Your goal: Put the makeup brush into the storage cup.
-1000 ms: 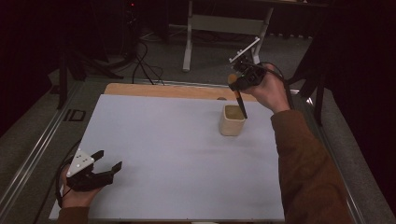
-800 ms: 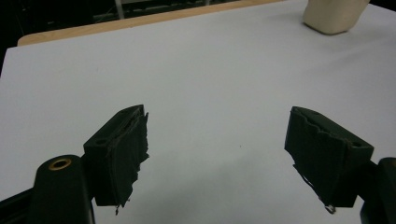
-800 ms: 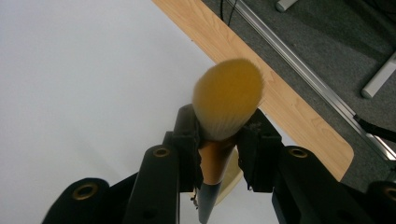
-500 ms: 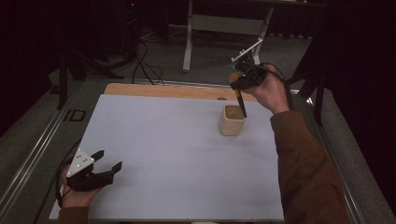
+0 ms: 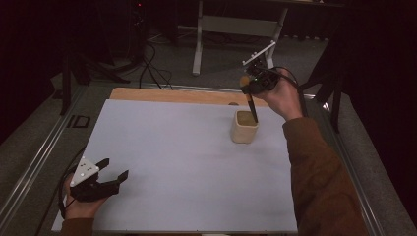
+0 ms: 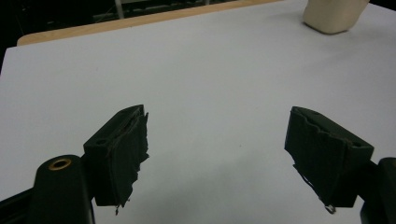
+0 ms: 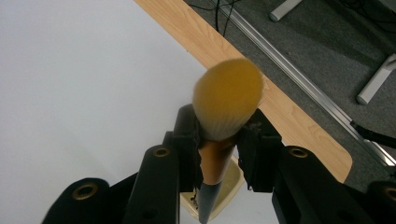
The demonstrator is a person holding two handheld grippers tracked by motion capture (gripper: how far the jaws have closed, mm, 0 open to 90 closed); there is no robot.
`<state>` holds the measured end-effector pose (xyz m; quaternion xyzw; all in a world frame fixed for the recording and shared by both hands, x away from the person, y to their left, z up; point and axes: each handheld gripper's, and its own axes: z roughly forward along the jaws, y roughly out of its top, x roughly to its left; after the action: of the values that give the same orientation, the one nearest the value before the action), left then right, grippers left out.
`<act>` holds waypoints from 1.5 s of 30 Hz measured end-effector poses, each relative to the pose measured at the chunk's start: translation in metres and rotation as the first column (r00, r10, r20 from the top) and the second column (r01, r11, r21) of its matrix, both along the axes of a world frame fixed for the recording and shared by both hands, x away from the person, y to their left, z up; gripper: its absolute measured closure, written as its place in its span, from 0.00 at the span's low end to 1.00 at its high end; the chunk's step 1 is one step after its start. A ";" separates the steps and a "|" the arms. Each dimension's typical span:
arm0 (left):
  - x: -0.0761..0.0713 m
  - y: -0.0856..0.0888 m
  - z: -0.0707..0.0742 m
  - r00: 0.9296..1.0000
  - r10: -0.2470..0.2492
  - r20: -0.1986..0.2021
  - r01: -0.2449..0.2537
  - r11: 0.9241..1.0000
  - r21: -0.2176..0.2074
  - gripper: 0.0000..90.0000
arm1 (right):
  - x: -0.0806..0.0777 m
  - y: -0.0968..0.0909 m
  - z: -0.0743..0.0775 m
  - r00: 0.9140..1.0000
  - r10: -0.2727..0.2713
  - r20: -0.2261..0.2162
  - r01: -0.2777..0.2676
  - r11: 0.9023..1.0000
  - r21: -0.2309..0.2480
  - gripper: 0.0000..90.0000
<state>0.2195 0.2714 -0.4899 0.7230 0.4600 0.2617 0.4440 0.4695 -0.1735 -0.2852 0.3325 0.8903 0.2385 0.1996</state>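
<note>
Right gripper [image 5: 251,88] fingers clamp a brush [image 7: 219,135], yellow bristles up, handle tip in the cup [image 5: 244,127] near the worktop [image 5: 172,147] far edge. Well away, left gripper [image 6: 233,158] fingers gape wide over bare sheet.

Rust-brown sleeve [image 5: 317,182]; black two-jaw left tool [image 5: 112,179] with grey plate

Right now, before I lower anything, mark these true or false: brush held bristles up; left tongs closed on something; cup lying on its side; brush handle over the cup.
1. The right tongs grip the brush bristles up. True.
2. The left tongs are closed on something. False: open, holding nothing.
3. The cup lies on its side. False: it stands upright.
4. The brush handle points down at the cup. True.
</note>
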 end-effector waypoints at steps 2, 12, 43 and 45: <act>0.000 0.000 0.000 1.000 -0.001 0.000 0.001 1.000 0.000 0.24 | 0.000 0.000 0.000 1.000 0.001 0.001 -0.001 1.000 0.000 0.77; 0.000 0.000 0.000 1.000 0.001 0.001 -0.001 1.000 -0.001 0.24 | 0.004 -0.002 -0.004 1.000 -0.010 0.001 0.010 1.000 0.007 0.77; 0.000 0.001 0.000 1.000 0.003 0.002 -0.003 1.000 -0.001 0.24 | 0.009 -0.002 -0.021 0.999 -0.031 0.007 0.031 0.999 0.018 0.77; -0.001 0.001 0.000 1.000 0.004 0.003 -0.004 1.000 -0.003 0.24 | 0.009 -0.002 -0.023 1.000 -0.028 0.010 0.028 0.999 0.021 0.77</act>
<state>0.2189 0.2727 -0.4898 0.7209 0.4614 0.2628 0.4453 0.4788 -0.1752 -0.3077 0.3459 0.8821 0.2464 0.2040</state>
